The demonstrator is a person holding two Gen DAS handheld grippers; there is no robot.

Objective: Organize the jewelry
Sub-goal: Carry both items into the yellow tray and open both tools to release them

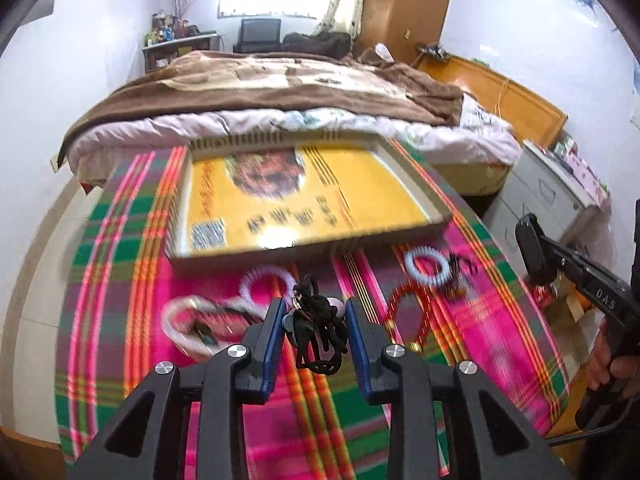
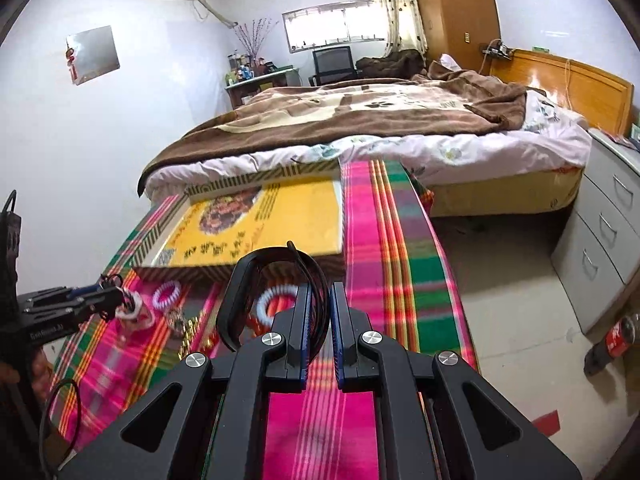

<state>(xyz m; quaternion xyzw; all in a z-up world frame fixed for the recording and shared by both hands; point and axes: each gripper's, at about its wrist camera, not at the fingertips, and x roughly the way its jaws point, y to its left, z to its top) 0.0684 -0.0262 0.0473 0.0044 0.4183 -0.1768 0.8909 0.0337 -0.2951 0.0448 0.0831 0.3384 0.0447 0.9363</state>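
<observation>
plaid cloth (image 1: 120,280), black tangle (image 1: 316,332), seemingly beaded, between fingers (image 1: 272,332)

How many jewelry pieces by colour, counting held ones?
White bracelets: 3
Red beads: 1
Black cord, in left tool: 1
Black band, in right tool: 1
Dark piece, too blurred to identify: 1
Total: 7

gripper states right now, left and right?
Left gripper: closed on a tangle of black cord jewelry.
Right gripper: shut on a black band, a looped strap.
</observation>
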